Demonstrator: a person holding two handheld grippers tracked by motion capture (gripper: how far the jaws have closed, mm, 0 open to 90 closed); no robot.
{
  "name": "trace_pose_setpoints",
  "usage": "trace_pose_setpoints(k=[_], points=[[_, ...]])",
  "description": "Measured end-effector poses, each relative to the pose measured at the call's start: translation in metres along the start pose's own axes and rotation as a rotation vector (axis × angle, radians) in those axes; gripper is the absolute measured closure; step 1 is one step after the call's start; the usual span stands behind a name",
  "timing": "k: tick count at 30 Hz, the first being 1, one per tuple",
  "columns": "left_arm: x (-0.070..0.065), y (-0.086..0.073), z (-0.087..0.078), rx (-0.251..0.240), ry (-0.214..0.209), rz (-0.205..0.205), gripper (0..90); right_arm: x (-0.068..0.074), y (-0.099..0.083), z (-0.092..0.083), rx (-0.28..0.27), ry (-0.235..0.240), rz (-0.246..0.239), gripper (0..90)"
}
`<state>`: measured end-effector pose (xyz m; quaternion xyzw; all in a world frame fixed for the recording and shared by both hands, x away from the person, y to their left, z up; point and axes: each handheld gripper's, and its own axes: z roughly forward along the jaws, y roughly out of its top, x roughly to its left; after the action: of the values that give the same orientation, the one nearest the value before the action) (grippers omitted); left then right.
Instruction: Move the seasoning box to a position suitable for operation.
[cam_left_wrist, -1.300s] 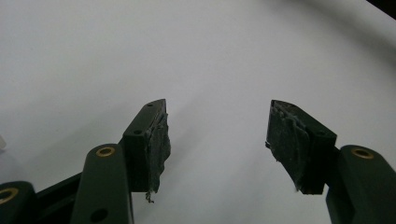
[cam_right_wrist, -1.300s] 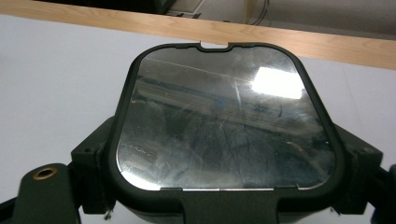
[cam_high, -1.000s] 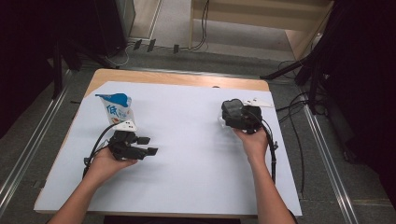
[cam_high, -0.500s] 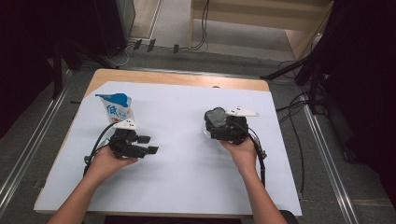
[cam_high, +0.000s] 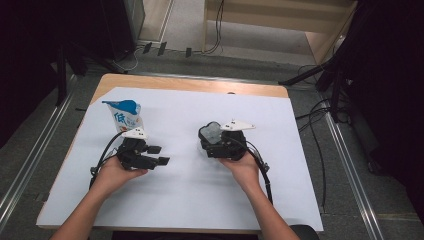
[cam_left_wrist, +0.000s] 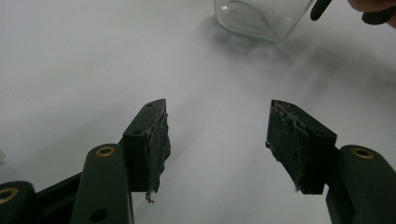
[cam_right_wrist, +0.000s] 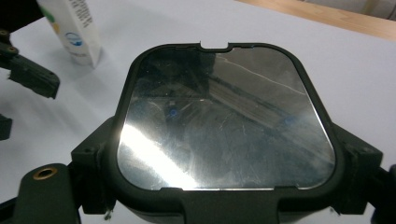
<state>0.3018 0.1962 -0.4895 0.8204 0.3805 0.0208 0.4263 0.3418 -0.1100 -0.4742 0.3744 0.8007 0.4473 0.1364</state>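
My right gripper (cam_high: 212, 141) is clamped on the glass container (cam_high: 211, 134): its jaws press the two sides of the black-rimmed lid, which faces my right gripper view flat on, glossy and reflective (cam_right_wrist: 224, 126). In the high view the container sits near the middle of the white worktop (cam_high: 300, 165), a little right of centre and well clear of every edge. My right hand (cam_high: 243, 167) grips from the near side.

My left gripper (cam_high: 157, 156) is open, jaws standing well apart with bare white worktop between the pads (cam_left_wrist: 159, 144). It rests toward the left edge. In my left gripper view, the container's clear glass base (cam_left_wrist: 259, 16) shows ahead of the jaws, apart from them.

The milk carton (cam_high: 125, 116) stands upright near the far left corner, just beyond my left gripper.
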Motion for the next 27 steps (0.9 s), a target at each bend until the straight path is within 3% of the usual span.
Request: trace_pose_setpoints(k=[5, 11, 14, 27], points=[[0.0, -0.001, -0.001, -0.004, -0.001, 0.001, 38.9, 0.016, -0.002, 0.013, 0.012, 0.037, -0.029, 16.4], [0.0, -0.002, -0.002, -0.003, 0.0, -0.002, 38.8, 0.026, -0.006, 0.025, 0.03, 0.058, -0.054, 16.3], [0.0, -0.002, -0.002, -0.006, -0.003, -0.003, 38.8, 0.03, -0.007, 0.027, 0.026, 0.047, -0.088, 16.3], [-0.001, -0.001, 0.001, -0.006, -0.003, 0.001, 38.9, 0.03, -0.014, 0.027, 0.029, 0.07, -0.082, 13.9]])
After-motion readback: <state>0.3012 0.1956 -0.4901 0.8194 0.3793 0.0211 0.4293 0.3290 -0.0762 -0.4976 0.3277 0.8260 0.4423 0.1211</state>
